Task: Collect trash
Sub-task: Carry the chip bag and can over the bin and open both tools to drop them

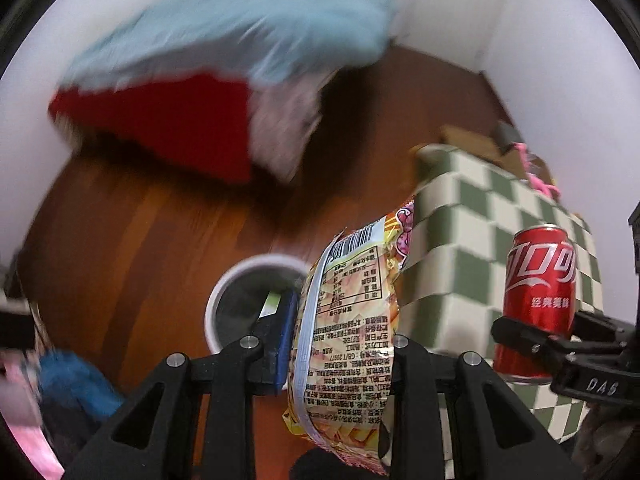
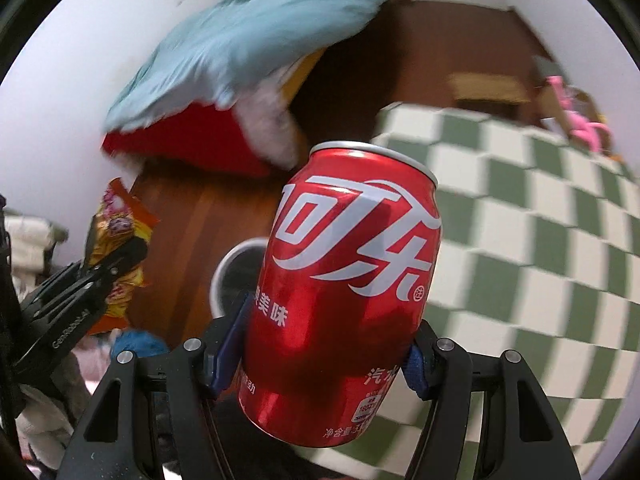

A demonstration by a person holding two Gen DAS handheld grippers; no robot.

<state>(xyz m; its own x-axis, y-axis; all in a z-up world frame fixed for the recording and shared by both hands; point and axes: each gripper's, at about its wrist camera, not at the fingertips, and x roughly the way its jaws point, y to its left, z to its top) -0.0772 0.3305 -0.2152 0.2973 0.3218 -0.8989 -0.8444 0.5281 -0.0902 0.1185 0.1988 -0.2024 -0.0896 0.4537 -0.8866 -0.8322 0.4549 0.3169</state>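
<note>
My left gripper [image 1: 340, 344] is shut on a yellow snack bag [image 1: 352, 320], held upright above the wooden floor. A white round bin [image 1: 224, 284] stands on the floor just beyond and left of the bag. My right gripper [image 2: 326, 348] is shut on a red cola can [image 2: 344, 292], tilted slightly. The can [image 1: 540, 300] and right gripper [image 1: 560, 344] also show at the right of the left wrist view. The snack bag [image 2: 118, 248] and left gripper [image 2: 80, 292] show at the left of the right wrist view, with the bin [image 2: 230, 264] partly hidden behind the can.
A green and white checkered cloth [image 2: 520, 240] covers a surface on the right. A light blue and red fabric pile [image 1: 224, 80] lies by the white wall. Clothes [image 1: 72, 380] lie at lower left. Cardboard and pink items [image 2: 572, 116] sit at far right.
</note>
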